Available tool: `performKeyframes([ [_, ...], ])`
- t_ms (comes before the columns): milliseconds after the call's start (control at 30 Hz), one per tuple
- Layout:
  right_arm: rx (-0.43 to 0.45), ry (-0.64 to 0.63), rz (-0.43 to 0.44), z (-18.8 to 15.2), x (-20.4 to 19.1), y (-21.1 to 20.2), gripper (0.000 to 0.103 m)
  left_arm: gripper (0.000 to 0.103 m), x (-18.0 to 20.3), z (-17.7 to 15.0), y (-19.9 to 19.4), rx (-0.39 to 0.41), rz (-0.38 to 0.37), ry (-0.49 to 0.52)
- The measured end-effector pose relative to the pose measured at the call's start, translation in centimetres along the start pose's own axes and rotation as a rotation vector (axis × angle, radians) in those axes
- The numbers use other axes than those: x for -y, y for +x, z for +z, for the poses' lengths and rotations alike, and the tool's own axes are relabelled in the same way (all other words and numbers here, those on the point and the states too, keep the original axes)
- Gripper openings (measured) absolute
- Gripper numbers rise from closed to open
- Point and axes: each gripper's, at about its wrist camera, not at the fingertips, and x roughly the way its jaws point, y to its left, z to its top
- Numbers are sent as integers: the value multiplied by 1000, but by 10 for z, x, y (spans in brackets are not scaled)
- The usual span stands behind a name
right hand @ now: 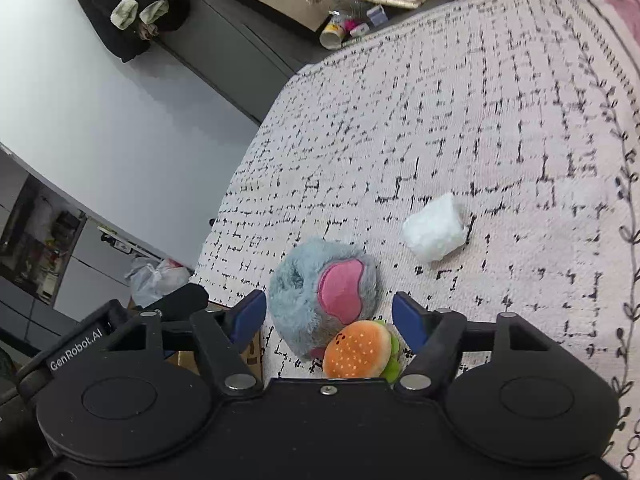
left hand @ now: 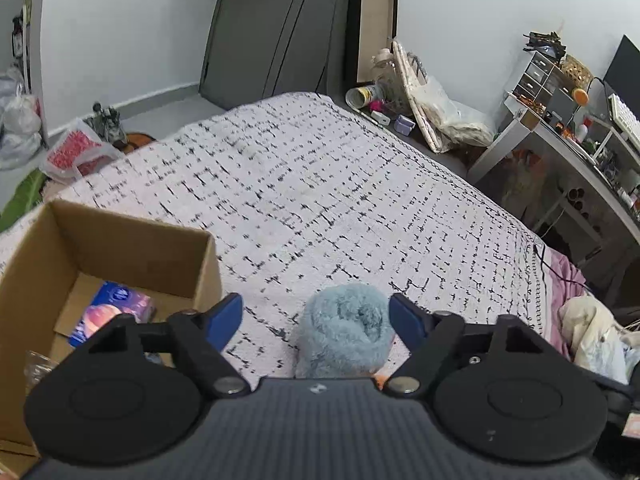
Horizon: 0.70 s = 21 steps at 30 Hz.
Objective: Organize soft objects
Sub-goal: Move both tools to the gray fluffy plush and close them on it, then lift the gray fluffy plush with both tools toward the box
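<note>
We're in a lived-in bedroom here, no question. A wide bed under a white quilted bedspread with black dash marks [left hand: 320,200] fills the middle, a pink sheet edge [left hand: 560,280] peeking out at the near right. Far behind it stands a dark grey wardrobe with tall doors [left hand: 276,28] against pale walls. Over on the right, a white desk crowded with small bottles and clutter [left hand: 560,136], a little drawer organiser [left hand: 540,68] and what looks like a dark monitor [left hand: 624,68], though it's cut off at the edge. Far left, tied plastic bags [left hand: 16,120] sit on the floor.
</note>
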Motion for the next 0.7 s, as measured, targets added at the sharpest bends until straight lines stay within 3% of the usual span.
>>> performKeyframes([
  [267, -22, 4, 78, 3, 6, 17, 58, 51, -9, -4, 24, -63, -26, -77],
  [533, -63, 7, 105, 4, 16, 43, 49, 46, -11, -6, 49, -105, -39, -118],
  [633, -74, -3, 104, 3, 18, 52, 37, 46, -15, -8, 60, -100, -34, -145],
  [700, -73, 6, 104, 2, 22, 55, 34, 41, -16, -10, 72, -138, -41, -161],
])
